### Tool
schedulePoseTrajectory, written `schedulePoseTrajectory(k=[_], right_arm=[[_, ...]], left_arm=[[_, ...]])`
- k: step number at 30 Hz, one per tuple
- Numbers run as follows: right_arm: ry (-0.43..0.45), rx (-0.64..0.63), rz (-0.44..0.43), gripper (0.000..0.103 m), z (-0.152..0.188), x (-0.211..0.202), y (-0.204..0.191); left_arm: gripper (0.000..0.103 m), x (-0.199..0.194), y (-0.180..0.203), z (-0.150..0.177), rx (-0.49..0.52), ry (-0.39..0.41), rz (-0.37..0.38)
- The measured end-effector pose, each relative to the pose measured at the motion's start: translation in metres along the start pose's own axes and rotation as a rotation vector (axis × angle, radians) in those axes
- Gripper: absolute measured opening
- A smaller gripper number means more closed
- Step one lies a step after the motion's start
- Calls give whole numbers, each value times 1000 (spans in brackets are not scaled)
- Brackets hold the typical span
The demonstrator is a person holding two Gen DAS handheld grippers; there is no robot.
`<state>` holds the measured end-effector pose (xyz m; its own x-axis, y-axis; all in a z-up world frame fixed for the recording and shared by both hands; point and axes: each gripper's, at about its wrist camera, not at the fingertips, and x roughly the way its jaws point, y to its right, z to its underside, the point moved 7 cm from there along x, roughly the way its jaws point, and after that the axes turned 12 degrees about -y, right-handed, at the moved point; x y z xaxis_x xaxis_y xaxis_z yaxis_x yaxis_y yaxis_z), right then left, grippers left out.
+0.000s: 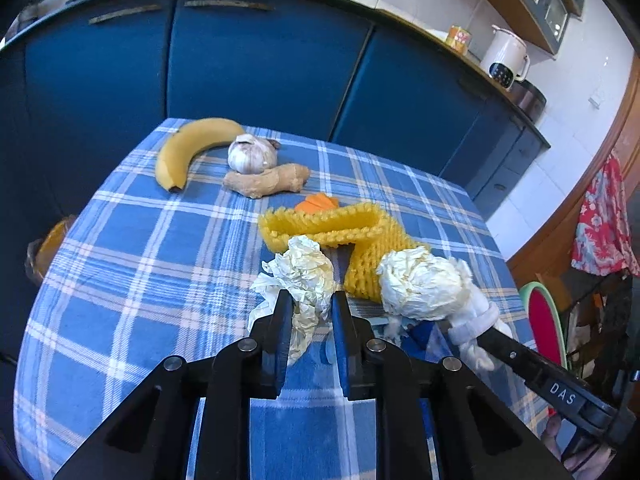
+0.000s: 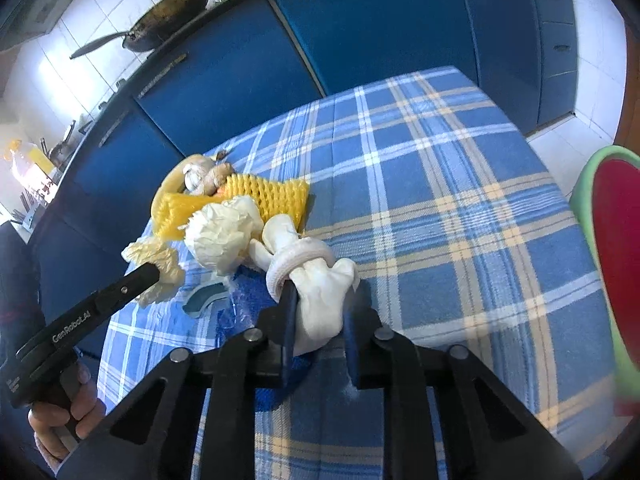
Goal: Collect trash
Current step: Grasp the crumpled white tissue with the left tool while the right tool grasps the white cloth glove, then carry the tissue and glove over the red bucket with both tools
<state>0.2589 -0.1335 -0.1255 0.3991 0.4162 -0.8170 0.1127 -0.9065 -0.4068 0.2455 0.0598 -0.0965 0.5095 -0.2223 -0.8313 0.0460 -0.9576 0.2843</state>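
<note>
My left gripper (image 1: 310,300) is shut on a crumpled cream tissue (image 1: 304,272) just above the blue checked tablecloth (image 1: 140,280). In the right wrist view, that same left gripper (image 2: 156,274) comes in from the left with the tissue (image 2: 160,258) at its tip. My right gripper (image 2: 320,312) is shut on the tail of a white crumpled wad (image 2: 320,296), which has a white ring (image 2: 300,260) round its neck and a ball-shaped head (image 2: 224,236). A yellow foam fruit net (image 1: 340,228) lies on the cloth right behind both wads.
A banana (image 1: 188,148), a garlic bulb (image 1: 252,154), a ginger root (image 1: 268,180) and orange slices (image 1: 320,202) lie at the table's far side. Blue cabinets (image 1: 260,60) stand behind. A red and green chair (image 2: 616,260) stands off the right edge. A hand (image 2: 68,412) holds the left gripper.
</note>
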Motion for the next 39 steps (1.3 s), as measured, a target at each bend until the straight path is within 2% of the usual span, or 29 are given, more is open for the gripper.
schedulePoseTrajectory(k=[6, 22, 39], right_arm=[[59, -5, 19, 23, 4, -26, -1], [180, 28, 36, 23, 27, -95, 13], [283, 146, 122, 23, 54, -161, 81]], left_arm=[[19, -18, 8, 3, 18, 23, 17], [19, -55, 60, 24, 126, 55, 67], [19, -55, 148, 47, 295, 33, 118]])
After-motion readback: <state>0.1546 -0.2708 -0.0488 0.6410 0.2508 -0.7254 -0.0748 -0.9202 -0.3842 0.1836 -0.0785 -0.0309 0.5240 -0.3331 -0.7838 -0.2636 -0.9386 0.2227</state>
